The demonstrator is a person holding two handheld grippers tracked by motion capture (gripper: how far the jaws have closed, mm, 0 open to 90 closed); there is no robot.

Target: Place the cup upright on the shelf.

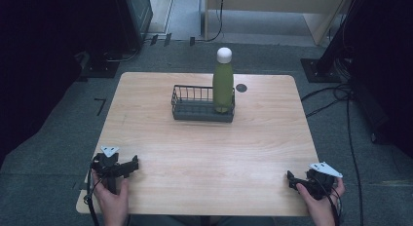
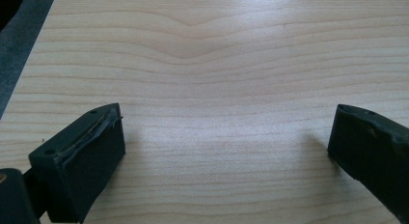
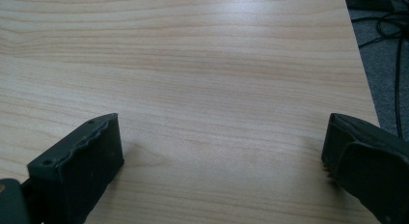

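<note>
While each hand-held gripper [image 1: 130, 166] [image 1: 291, 178] rests wide apart, the bottle [image 1: 223, 84] stands upright — cap up — in the basket [image 1: 187, 110].

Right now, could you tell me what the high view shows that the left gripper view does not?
The high view alone has the green bottle standing upright in the right end of the wire basket, a dark disc beside it, both hands, and the right tongs. The left gripper view alone gives a close look between the left tongs, jaws wide apart over bare wood. Both show the table and the left tongs.
</note>
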